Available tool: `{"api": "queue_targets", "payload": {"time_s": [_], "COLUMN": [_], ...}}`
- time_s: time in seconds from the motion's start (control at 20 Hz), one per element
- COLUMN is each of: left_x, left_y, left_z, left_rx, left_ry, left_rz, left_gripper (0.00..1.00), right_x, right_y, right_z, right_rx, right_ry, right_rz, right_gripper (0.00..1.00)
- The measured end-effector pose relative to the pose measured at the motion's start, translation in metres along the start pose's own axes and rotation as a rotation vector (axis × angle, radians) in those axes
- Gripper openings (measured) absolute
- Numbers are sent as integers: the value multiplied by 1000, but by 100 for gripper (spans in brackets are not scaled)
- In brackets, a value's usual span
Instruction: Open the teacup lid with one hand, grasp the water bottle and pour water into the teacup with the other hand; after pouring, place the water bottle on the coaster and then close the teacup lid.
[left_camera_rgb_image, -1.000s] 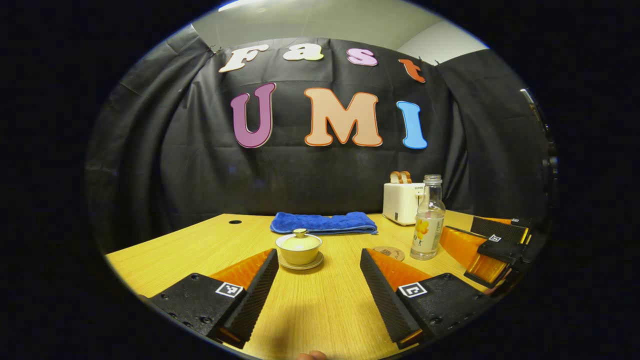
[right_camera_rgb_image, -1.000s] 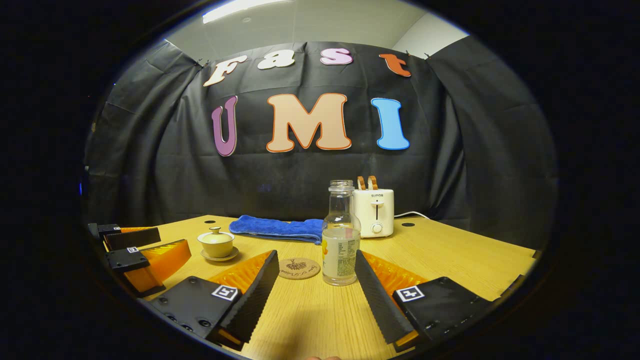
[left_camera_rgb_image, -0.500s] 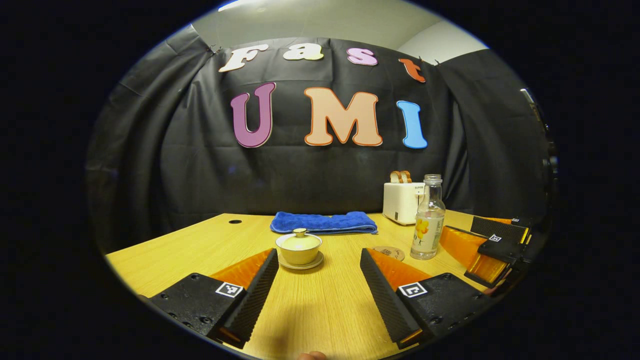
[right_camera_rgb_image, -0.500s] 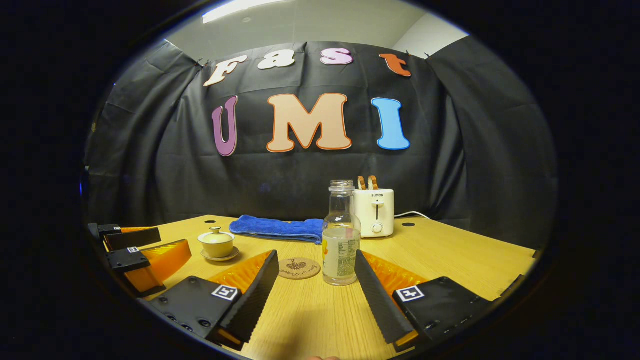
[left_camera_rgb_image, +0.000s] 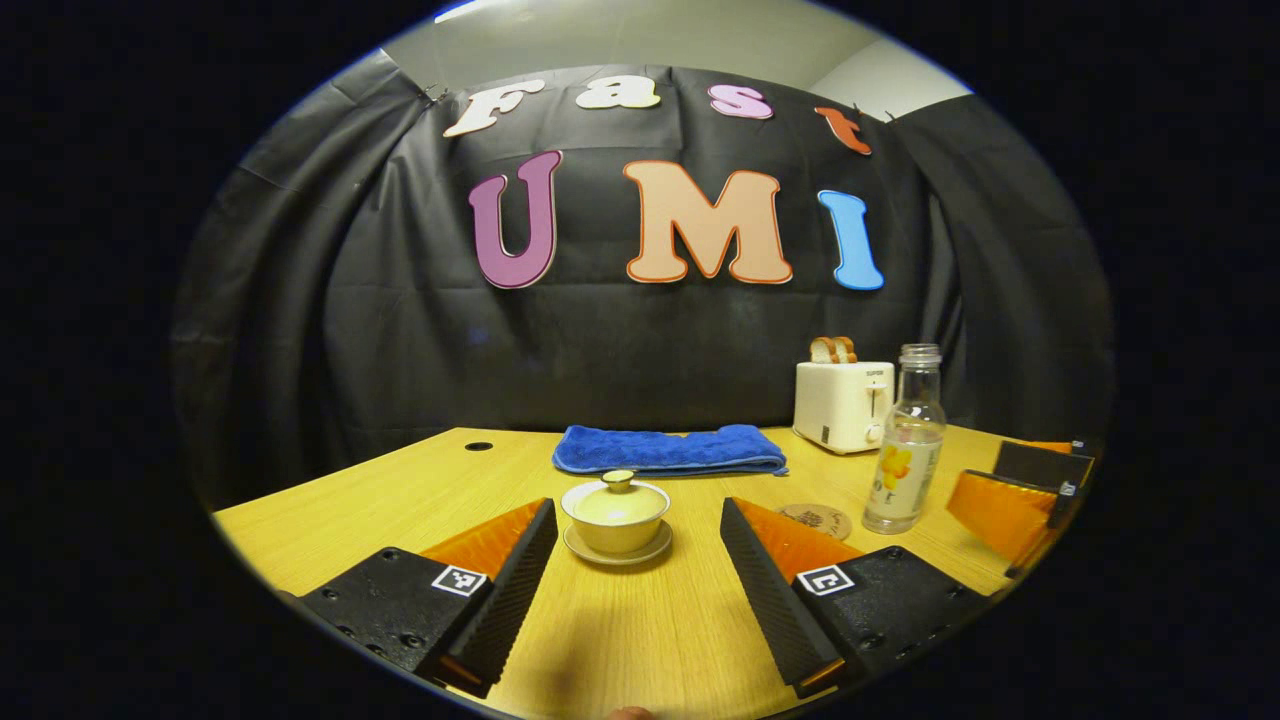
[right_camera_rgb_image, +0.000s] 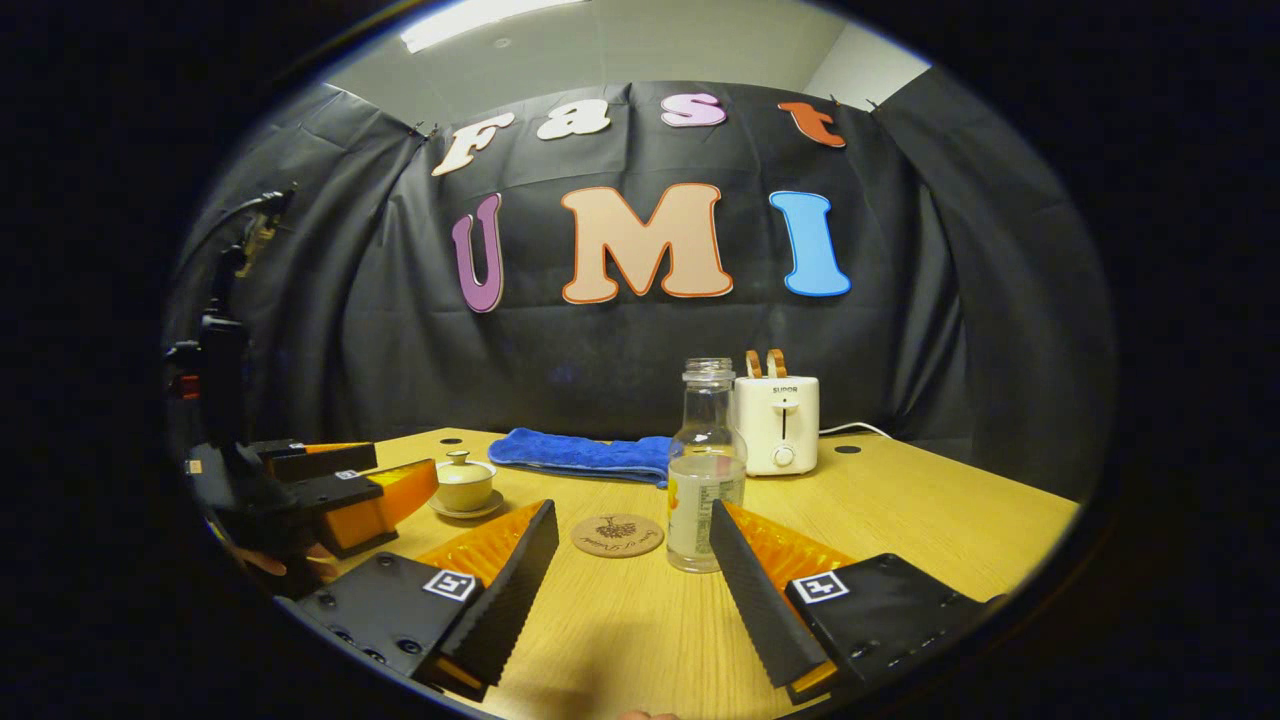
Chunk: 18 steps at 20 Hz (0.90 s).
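Note:
A pale yellow teacup (left_camera_rgb_image: 616, 516) with its lid (left_camera_rgb_image: 618, 492) on stands on a saucer, just beyond my left gripper (left_camera_rgb_image: 636, 520), which is open and not touching it. The clear uncapped water bottle (right_camera_rgb_image: 706, 472), partly filled, stands upright on the table just ahead of my right gripper (right_camera_rgb_image: 632, 522), which is open and apart from it. A round cork coaster (right_camera_rgb_image: 618, 535) lies to the left of the bottle. In the right gripper view the teacup (right_camera_rgb_image: 465, 484) sits at the left beside the left gripper (right_camera_rgb_image: 350, 480). The bottle (left_camera_rgb_image: 905, 446) and coaster (left_camera_rgb_image: 816, 520) also appear in the left gripper view.
A folded blue towel (left_camera_rgb_image: 668, 449) lies at the back of the wooden table (left_camera_rgb_image: 620, 640). A white toaster (right_camera_rgb_image: 777, 424) with bread in it stands behind the bottle. A hand (right_camera_rgb_image: 280, 560) holds the left gripper. The right gripper (left_camera_rgb_image: 1020, 490) shows at the right edge.
My left gripper has moved forward toward the teacup, which now looks closer and more centred. In the right gripper view things have shifted a little to the right and the left gripper is farther in.

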<state>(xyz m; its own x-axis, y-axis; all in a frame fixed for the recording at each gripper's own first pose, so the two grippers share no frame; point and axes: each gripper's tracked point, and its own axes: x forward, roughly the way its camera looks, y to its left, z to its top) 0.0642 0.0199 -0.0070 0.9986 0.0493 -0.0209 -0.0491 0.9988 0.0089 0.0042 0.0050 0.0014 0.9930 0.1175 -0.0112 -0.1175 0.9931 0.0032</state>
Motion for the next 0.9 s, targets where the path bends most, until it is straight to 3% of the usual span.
{"api": "queue_targets", "payload": {"time_s": [0.3,0.35,0.4,0.55,0.75,0.85,0.9], "left_x": [67,75,83,97,105,109,110], "left_y": [6,5,3,7,10,11,13], "left_z": [-7,-8,-9,-13,-15,-19,-21], "left_rx": [37,50,58,72,92,87,78], "left_ry": [50,63,74,99,115,141,153], "left_rz": [-12,-25,-35,-23,-2,-6,-2], "left_gripper": [96,96,96,96,96,96,96], "right_x": [6,7,6,7,10,10,11], "right_y": [-10,-11,-12,-13,-16,-17,-18], "right_z": [-1,-1,-1,-1,-2,-2,-1], "right_rx": [1,0,0,0,0,-1,-1], "right_ry": [1,0,0,0,1,1,3], "right_rz": [16,18,18,19,14,10,9], "right_gripper": [98,94,98,94,98,94,98]}}
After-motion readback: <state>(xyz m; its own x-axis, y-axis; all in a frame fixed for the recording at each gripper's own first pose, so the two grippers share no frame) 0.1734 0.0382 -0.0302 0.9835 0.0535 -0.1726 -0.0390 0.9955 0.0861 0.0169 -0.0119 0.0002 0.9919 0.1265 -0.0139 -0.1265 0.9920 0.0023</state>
